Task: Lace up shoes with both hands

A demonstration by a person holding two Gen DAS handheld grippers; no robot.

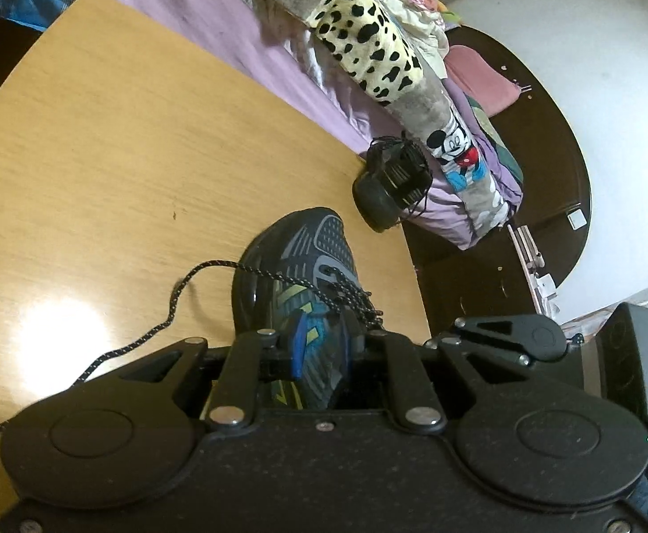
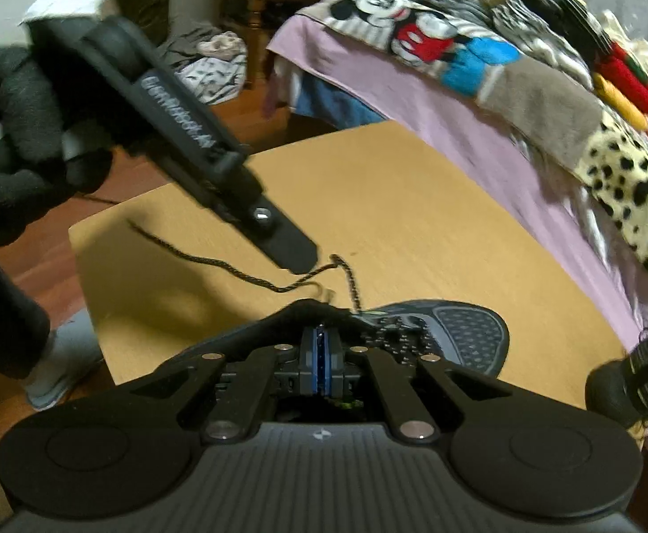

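A dark sneaker (image 1: 306,248) with grey, blue and yellow-green panels lies on the wooden table (image 1: 124,155), toe pointing away. Its speckled black lace (image 1: 177,293) trails off to the left across the tabletop. My left gripper (image 1: 324,342) is open, with the shoe's tongue area showing in the gap between its fingers. In the right wrist view the sneaker (image 2: 466,328) lies just beyond my right gripper (image 2: 321,346), whose blue pads are pressed together at the shoe's collar; nothing shows between them. The left gripper (image 2: 297,260), held by a black-gloved hand (image 2: 26,133), hovers over the lace (image 2: 244,273).
A small black round fan-like object (image 1: 390,186) sits at the table's far right corner. A bed with a purple sheet (image 2: 479,133) and piled patterned blankets (image 1: 368,35) borders the table. The person's foot (image 2: 57,368) stands on the wooden floor to the left.
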